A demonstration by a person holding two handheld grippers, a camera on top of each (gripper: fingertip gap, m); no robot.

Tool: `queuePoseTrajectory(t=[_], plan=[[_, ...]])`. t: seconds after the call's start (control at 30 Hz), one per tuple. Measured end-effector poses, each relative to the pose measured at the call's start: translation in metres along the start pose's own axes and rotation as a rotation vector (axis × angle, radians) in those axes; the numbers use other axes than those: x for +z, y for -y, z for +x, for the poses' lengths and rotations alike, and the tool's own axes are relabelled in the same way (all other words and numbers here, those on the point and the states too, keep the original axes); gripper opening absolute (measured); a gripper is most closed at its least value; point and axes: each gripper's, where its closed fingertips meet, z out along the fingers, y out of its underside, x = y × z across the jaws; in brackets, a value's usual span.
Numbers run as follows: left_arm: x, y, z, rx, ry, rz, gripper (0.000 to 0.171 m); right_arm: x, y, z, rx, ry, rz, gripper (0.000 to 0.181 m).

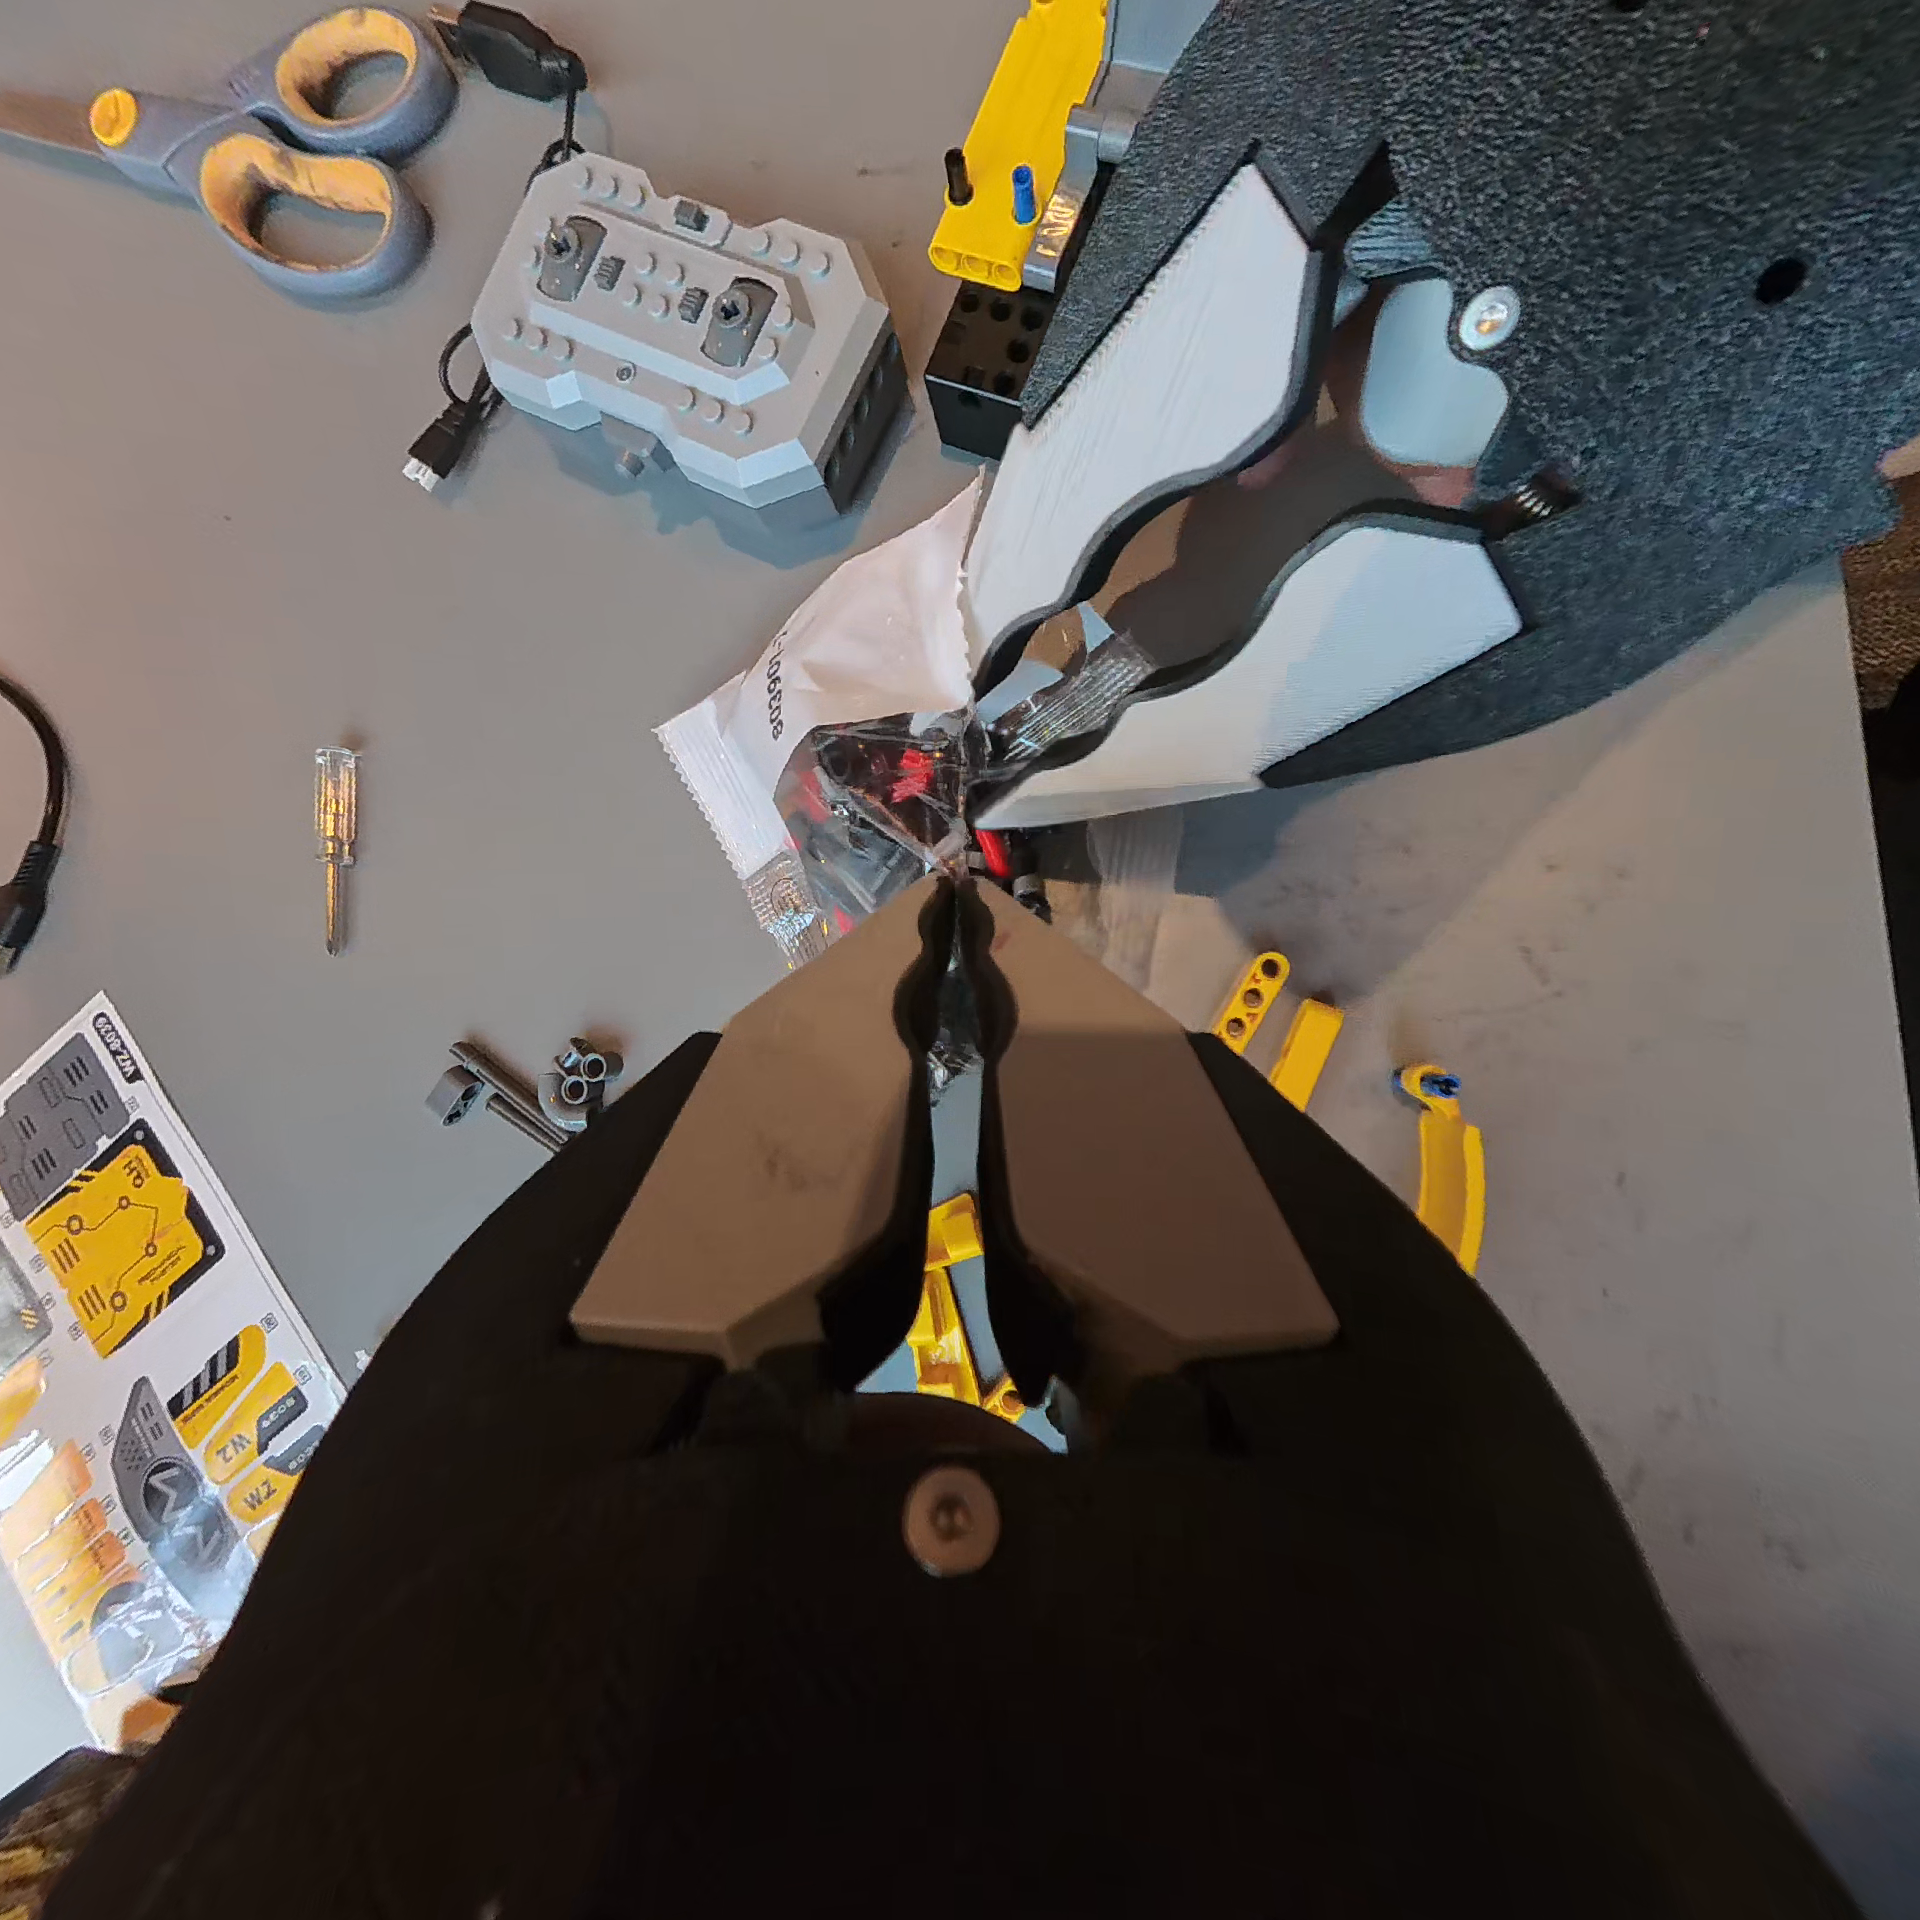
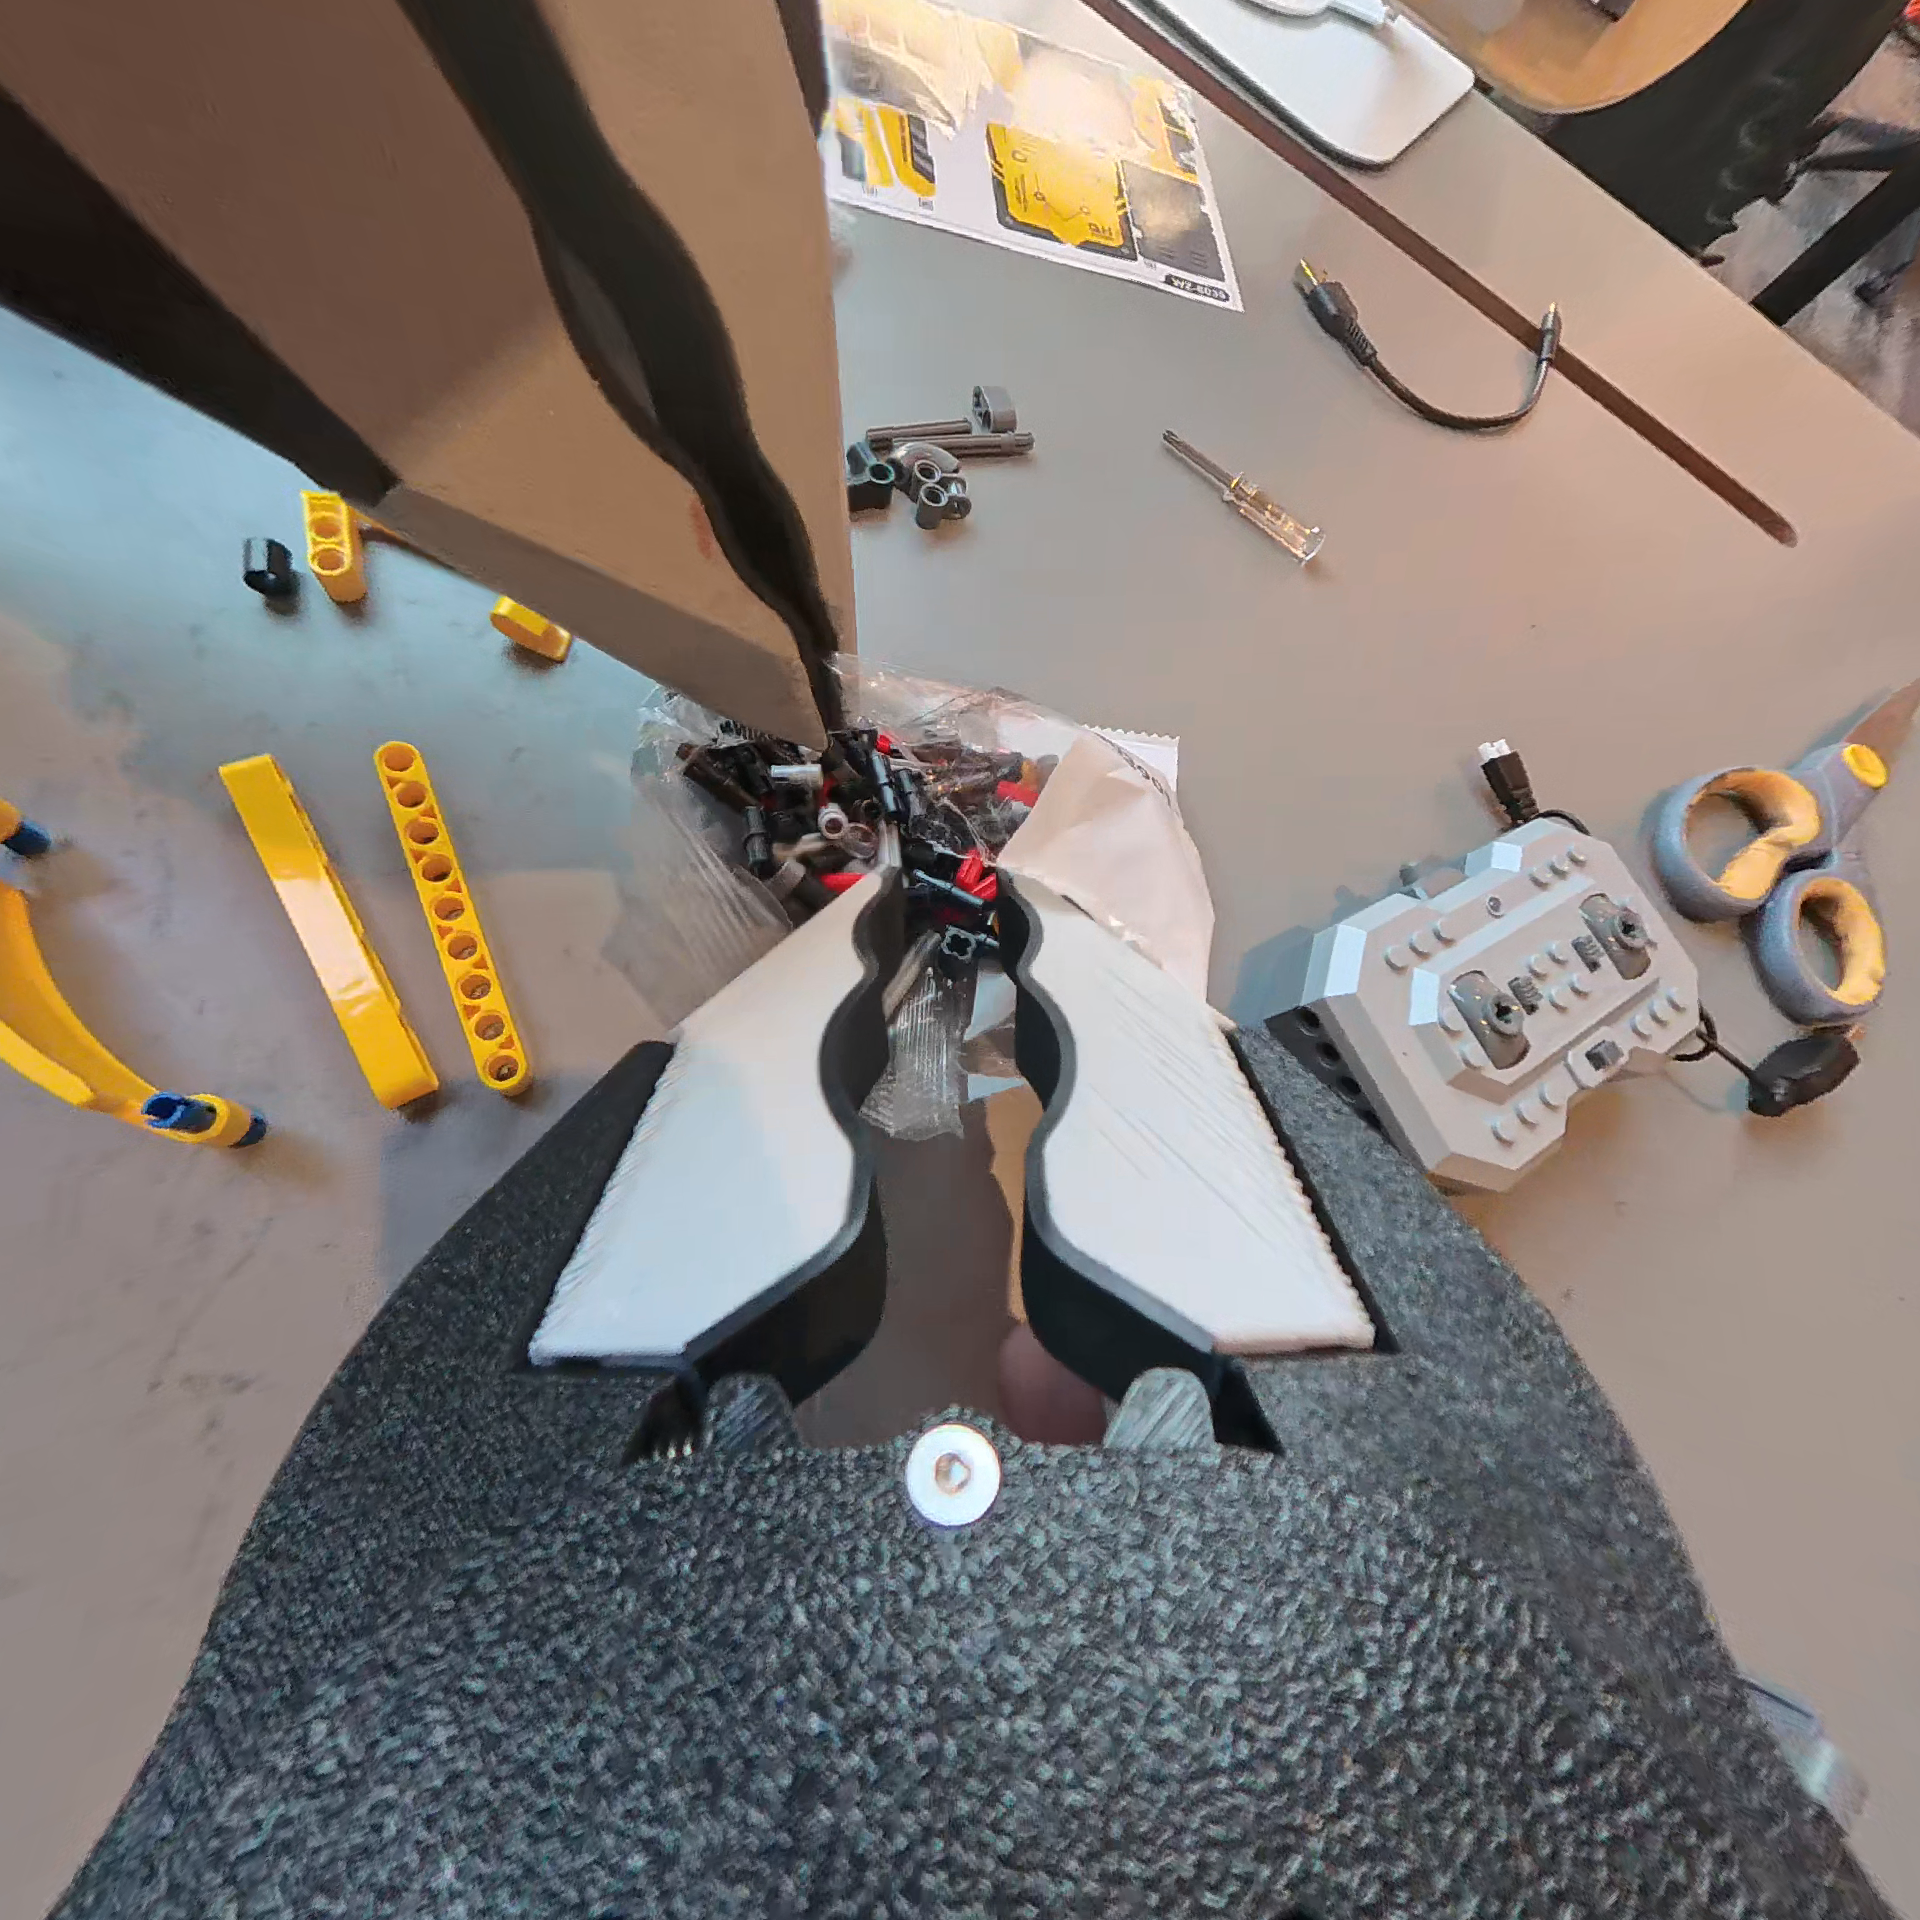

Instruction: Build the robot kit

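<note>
A small plastic bag [image 1: 831, 665], part white and part clear, lies on the grey table [image 1: 520, 623] and is torn open at the top. It holds many small black, red and grey pins [image 2: 883, 810]. My left gripper [image 1: 951, 894] has brown-grey fingers and is shut on the clear edge of the bag. In the right wrist view it comes in from the upper left [image 2: 829, 732]. My right gripper [image 2: 948, 883] has white fingers a little apart, either side of the torn mouth. A strip of clear film [image 2: 920, 1039] lies between them. It also shows in the left wrist view [image 1: 977, 748].
Around the bag lie a grey battery box [image 2: 1496, 987], grey-yellow scissors [image 2: 1766, 873], a small screwdriver [image 2: 1247, 499], dark grey connectors [image 2: 925, 468], yellow beams [image 2: 447, 914], a curved yellow piece [image 2: 62, 1029], a sticker sheet [image 2: 1039, 156] and a black cable [image 2: 1455, 384]. A yellow-black assembly [image 1: 997, 187] stands behind. Left and right tips are no more than a few centimetres apart. The small screwdriver [image 2: 1247, 499] is about equally far from each gripper, around 20 cm. Look for it in the left wrist view [image 1: 340, 838] too.
</note>
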Motion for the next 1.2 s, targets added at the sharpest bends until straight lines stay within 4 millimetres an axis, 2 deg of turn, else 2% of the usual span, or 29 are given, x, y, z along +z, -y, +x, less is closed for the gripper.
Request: queuePoseTrajectory(t=[0.23, 0.4, 0.5, 0.57, 0.63, 0.7, 0.77, 0.8, 0.93, 1.03, 1.1, 1.2], plan=[[-0.001, 0.001, 0.005, 0.024, -0.015, 0.003, 0.0, 0.0, 0.003, 0.007, 0.056, -0.028, 0.02, 0.019], [-0.005, 0.007, 0.009, 0.031, -0.035, 0.034, 0.0, 0.001, 0.009, 0.013, 0.168, -0.041, 0.054, 0.019], [-0.008, 0.014, 0.009, 0.026, -0.046, 0.078, 0.0, 0.003, 0.01, 0.013, 0.12, -0.069, 0.043, 0.019], [-0.008, 0.01, 0.001, -0.008, -0.039, 0.073, 0.0, 0.004, 0.008, 0.008, 0.081, -0.054, 0.019, 0.016], [-0.005, 0.003, -0.009, -0.052, -0.022, 0.053, 0.0, 0.006, 0.003, -0.001, 0.058, -0.007, -0.012, 0.0], [-0.002, -0.002, -0.016, -0.087, -0.021, 0.047, 0.0, 0.007, 0.0, -0.001, 0.054, -0.012, -0.026, 0.0], [0.0, -0.005, -0.022, -0.118, -0.01, 0.045, 0.0, 0.007, 0.001, -0.003, 0.059, -0.004, -0.03, 0.011], [0.001, -0.006, -0.023, -0.118, -0.003, 0.038, 0.005, 0.007, 0.001, -0.003, 0.063, -0.005, -0.033, 0.016], [0.009, -0.007, -0.019, -0.085, 0.012, 0.015, 0.024, 0.008, -0.001, -0.001, 0.062, -0.015, -0.037, 0.017], [0.017, -0.011, -0.027, -0.052, 0.093, -0.02, 0.034, 0.009, 0.0, 0.0, 0.073, -0.017, -0.033, 0.016], [0.021, -0.009, -0.025, -0.037, 0.116, -0.027, 0.049, 0.01, 0.0, -0.002, 0.065, -0.015, -0.036, 0.016], [0.024, -0.005, -0.032, 0.007, 0.207, -0.032, 0.05, 0.01, -0.002, -0.001, 0.054, -0.029, -0.047, 0.012]])
